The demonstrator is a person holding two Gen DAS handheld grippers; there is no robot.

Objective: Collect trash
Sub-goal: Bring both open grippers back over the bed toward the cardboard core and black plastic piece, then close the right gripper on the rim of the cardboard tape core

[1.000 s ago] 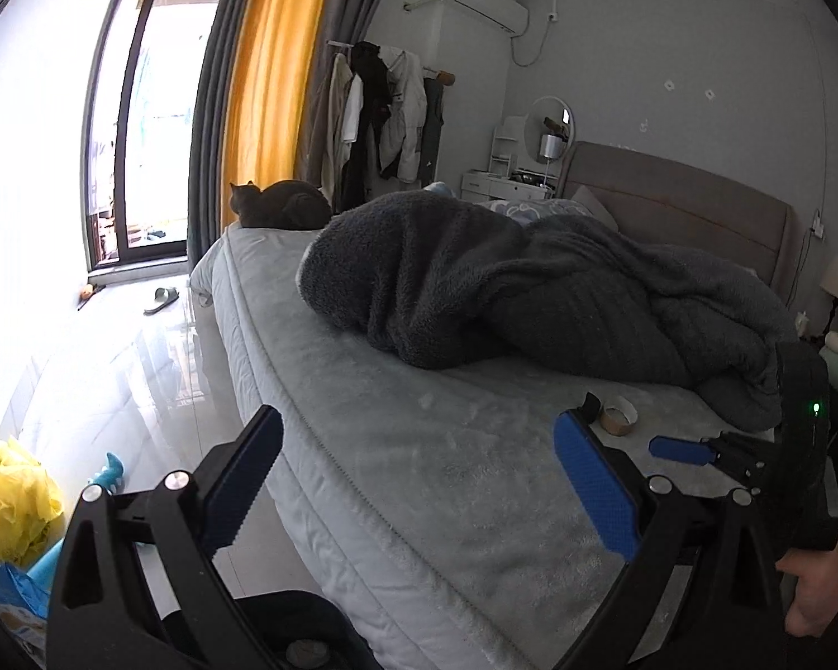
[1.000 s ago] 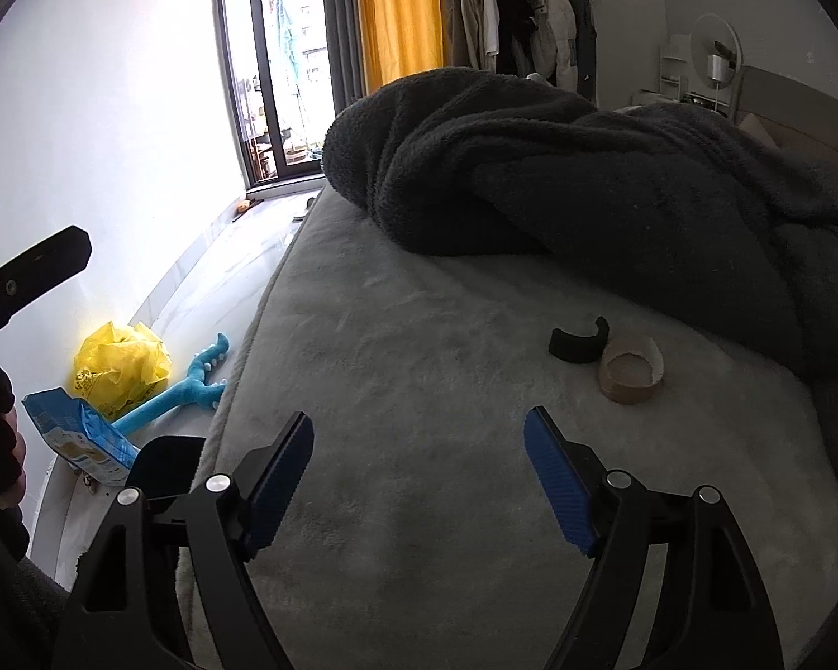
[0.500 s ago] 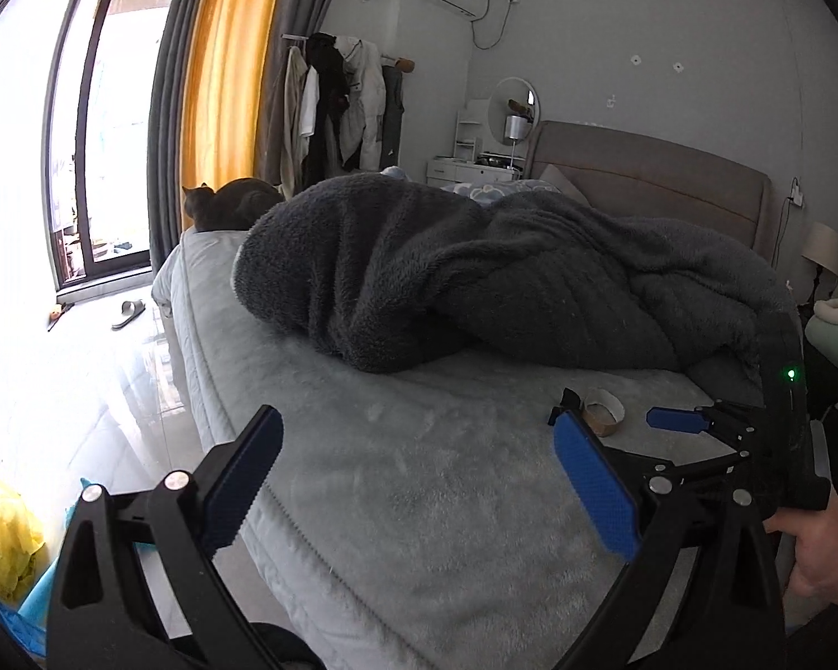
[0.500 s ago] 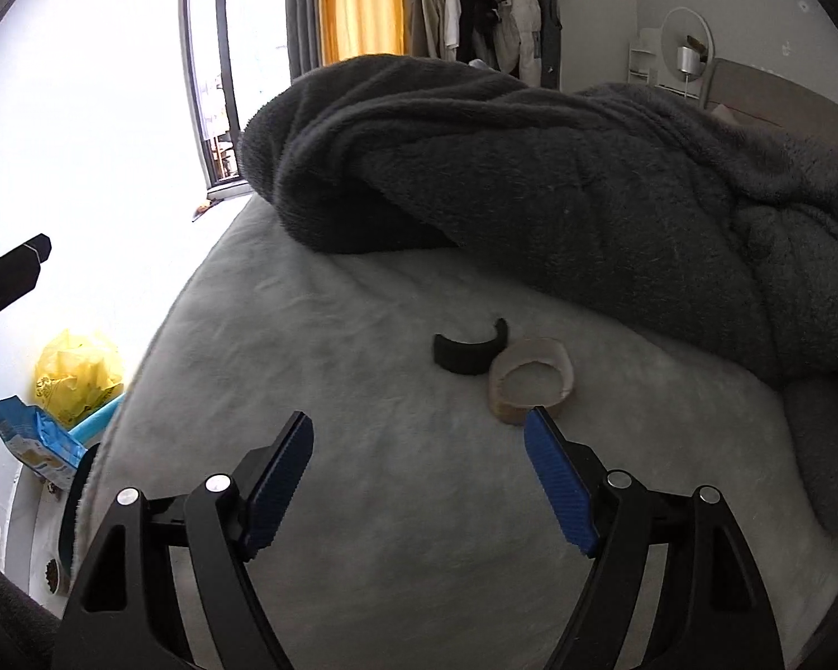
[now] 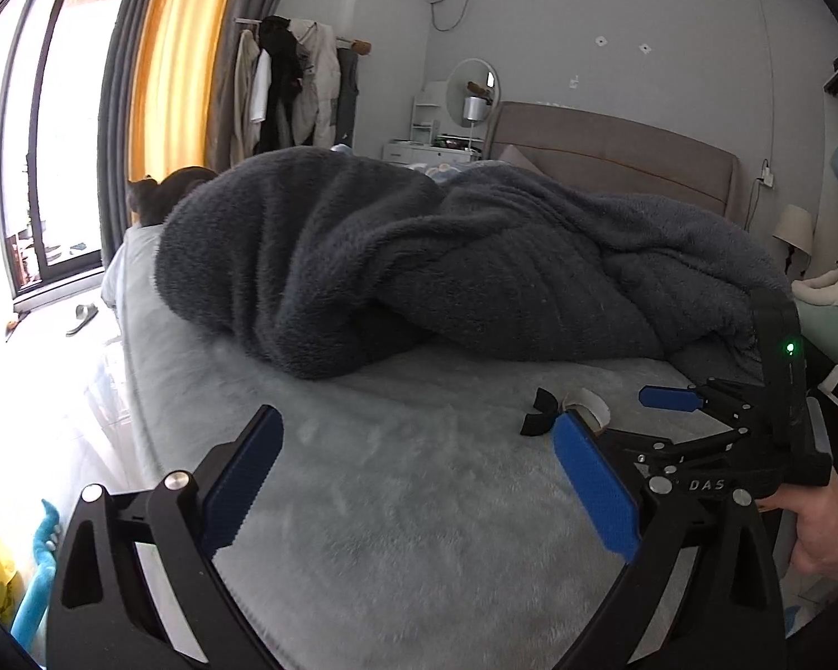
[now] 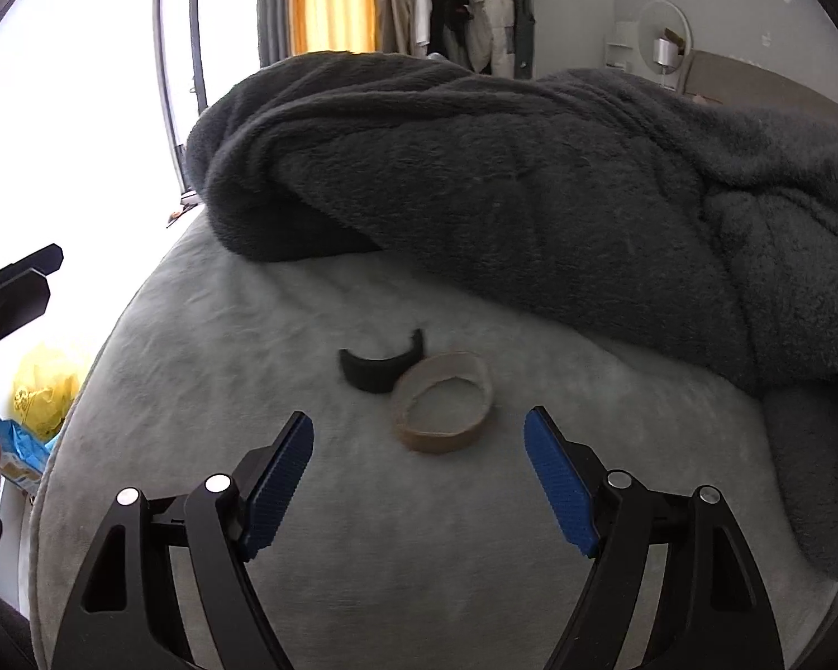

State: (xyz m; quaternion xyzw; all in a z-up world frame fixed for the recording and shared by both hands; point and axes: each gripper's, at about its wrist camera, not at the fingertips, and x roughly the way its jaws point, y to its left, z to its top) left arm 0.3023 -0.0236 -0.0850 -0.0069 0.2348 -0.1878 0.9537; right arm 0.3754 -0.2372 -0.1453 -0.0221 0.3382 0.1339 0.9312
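An empty brown cardboard tape ring (image 6: 444, 410) lies on the grey bed cover (image 6: 251, 346), with a curved black scrap (image 6: 380, 368) touching its left side. My right gripper (image 6: 419, 463) is open and empty, just short of the ring, its jaws wider than the ring. In the left wrist view the ring (image 5: 586, 405) and black scrap (image 5: 539, 416) lie ahead to the right, with the right gripper (image 5: 670, 397) beside them. My left gripper (image 5: 413, 480) is open and empty above the bed cover.
A heaped dark grey blanket (image 6: 503, 167) fills the bed behind the trash. A cat (image 5: 165, 190) sits at the bed's far corner. A yellow bag (image 6: 44, 391), a blue packet (image 6: 19, 449) and a blue toy (image 5: 42, 558) lie on the floor at the left.
Both grippers have moved forward over the bed. The ring and black scrap now lie much closer to the right gripper's open jaws. Both grippers stayed open.
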